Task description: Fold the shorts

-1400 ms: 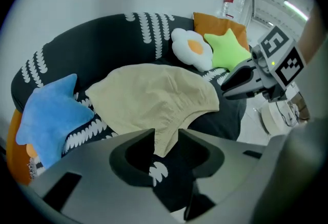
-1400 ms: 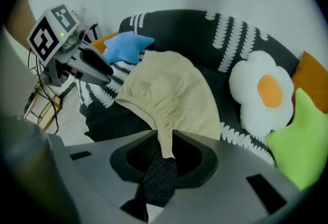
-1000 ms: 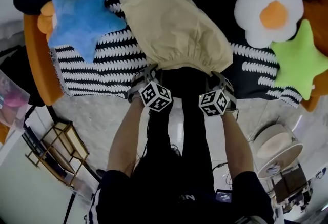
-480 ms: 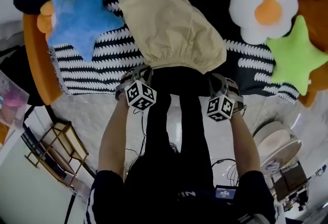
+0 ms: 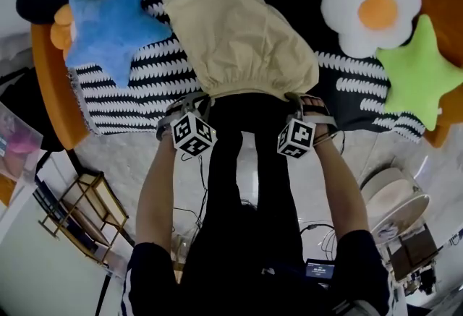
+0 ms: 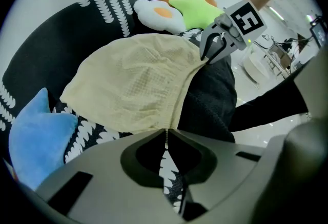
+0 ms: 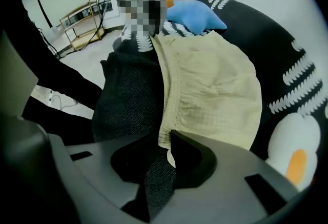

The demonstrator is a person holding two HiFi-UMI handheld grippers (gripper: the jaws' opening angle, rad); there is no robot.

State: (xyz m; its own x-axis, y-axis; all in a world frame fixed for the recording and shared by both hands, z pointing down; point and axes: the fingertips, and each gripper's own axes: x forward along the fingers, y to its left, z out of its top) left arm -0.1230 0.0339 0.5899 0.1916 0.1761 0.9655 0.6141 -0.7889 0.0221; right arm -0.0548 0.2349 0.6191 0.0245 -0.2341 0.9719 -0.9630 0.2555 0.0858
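Cream shorts (image 5: 239,40) lie flat on a black cushion with white leaf print (image 5: 145,83), waistband toward me. My left gripper (image 5: 205,99) is at the waistband's left corner. In the left gripper view its jaws (image 6: 165,133) are shut, pinching that corner of the shorts (image 6: 138,79). My right gripper (image 5: 293,99) is at the right corner. In the right gripper view its jaws (image 7: 161,151) are opening, and the waistband's end of the shorts (image 7: 215,84) hangs between them beside one pad, with a gap showing.
A blue star cushion (image 5: 112,18) lies left of the shorts. A white flower cushion (image 5: 369,3) and a green star cushion (image 5: 419,76) lie to the right. My black trouser legs (image 5: 246,163) stand against the cushion's near edge. A wooden rack (image 5: 79,213) sits on the floor at left.
My left gripper has shifted left along the waistband to its left corner. The right gripper has stayed close to the right corner. The shorts lie as before.
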